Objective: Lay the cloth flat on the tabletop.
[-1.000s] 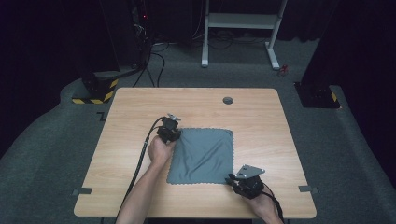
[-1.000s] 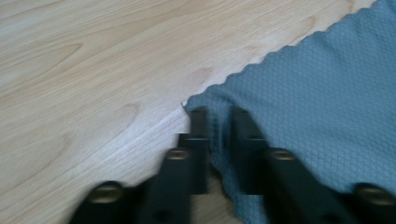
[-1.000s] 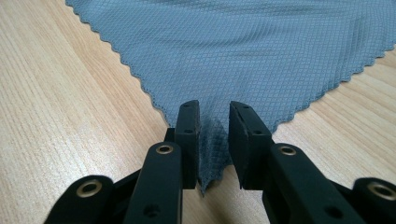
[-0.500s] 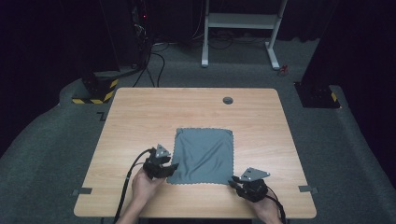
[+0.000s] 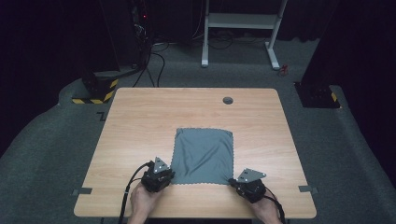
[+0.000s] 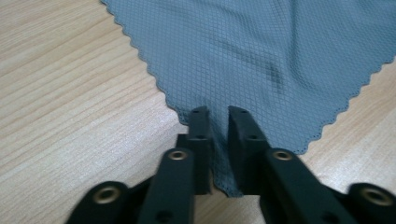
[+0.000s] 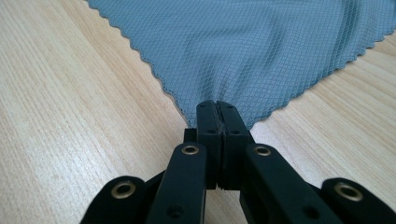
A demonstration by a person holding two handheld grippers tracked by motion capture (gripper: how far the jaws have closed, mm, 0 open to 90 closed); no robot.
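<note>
A grey cloth (image 5: 203, 156) lies flat at the centre of the wooden table (image 5: 140, 121). The left gripper (image 6: 218, 116), jaws narrowly parted, straddles its lower-left corner. The right gripper (image 7: 217, 112) pinches the lower-right corner tight.

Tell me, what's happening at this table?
A person holds a gripper in each hand and works a grey cloth lying flat on the wooden table. The right gripper is clamped on one near corner. The left gripper has the other near corner between its fingers, with a small gap showing.
</note>
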